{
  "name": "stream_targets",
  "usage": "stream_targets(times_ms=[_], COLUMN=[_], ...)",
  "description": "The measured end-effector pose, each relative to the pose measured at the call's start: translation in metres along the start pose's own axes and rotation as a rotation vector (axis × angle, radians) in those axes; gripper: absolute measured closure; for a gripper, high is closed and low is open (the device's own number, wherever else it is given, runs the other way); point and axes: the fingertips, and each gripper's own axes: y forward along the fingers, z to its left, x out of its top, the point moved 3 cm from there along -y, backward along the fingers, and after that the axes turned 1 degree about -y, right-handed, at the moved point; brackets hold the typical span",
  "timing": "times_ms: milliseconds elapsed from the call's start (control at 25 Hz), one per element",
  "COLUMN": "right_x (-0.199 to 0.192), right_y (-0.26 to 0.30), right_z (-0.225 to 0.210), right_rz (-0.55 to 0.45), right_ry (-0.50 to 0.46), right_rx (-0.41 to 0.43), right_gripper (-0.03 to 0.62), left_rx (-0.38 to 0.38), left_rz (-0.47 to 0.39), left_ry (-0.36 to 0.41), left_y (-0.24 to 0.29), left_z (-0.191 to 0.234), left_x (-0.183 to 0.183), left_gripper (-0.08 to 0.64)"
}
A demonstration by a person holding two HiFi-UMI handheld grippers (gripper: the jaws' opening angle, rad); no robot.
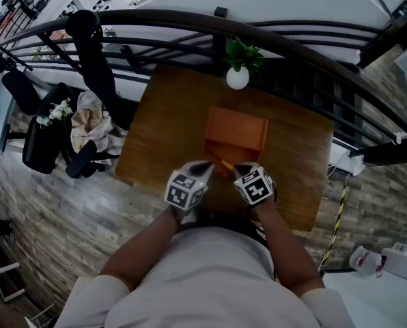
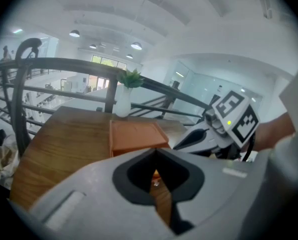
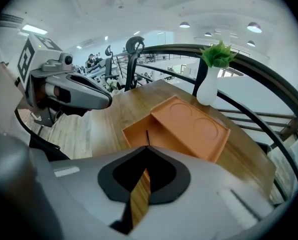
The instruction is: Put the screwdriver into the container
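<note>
Two closures noted: my right hand-held gripper [image 3: 148,149] pinches the screwdriver [image 1: 225,164] above the worktop [image 1: 159,132], just near of the container [image 1: 236,132], I judge for carrying across; left hand-held gripper [image 2: 155,150] closed, apparently empty

place: an open-plan office or lab building, seen from a raised gallery
edge: a curved black railing [image 1: 190,20] bounds the gallery, with a lower floor of desks [image 2: 49,98] beyond it
ceiling: high and white, set with round lamps [image 2: 136,46]
walls: glass partitions [image 2: 199,84] on the far side
furniture: a wooden table [image 1: 156,128] against the railing, a black chair [image 3: 134,49] near it
decor: a white vase [image 1: 237,78] with a green plant [image 1: 243,52]
floor: pale plank-patterned floor [image 1: 74,210]
people: small figures [image 3: 91,60] far off
</note>
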Motion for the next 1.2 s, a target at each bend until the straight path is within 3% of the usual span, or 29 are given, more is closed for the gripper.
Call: stream_targets(times_ms=[680,1000,1200], right_x=[0.034,0.049,0.037], right_y=[-0.097,-0.161,-0.192], right_z=[0.033,0.033,0.022], right_rz=[-0.228,-0.423,-0.475], right_ry=[-0.022,-0.045,-0.052], right_rx=[-0.091,-0.044,0.006], right_gripper=[0.584,0.586,0.586], left_rx=[-0.044,-0.02,0.022], left_rz=[-0.144,-0.197,-0.247], left_ry=[0.083,0.111,0.101], left_y=[-0.066,-0.082,-0.087], left_z=[-0.044,-0.075,-0.099], left_x=[0.041,0.058,0.07], left_gripper=[0.555,0.555,0.555])
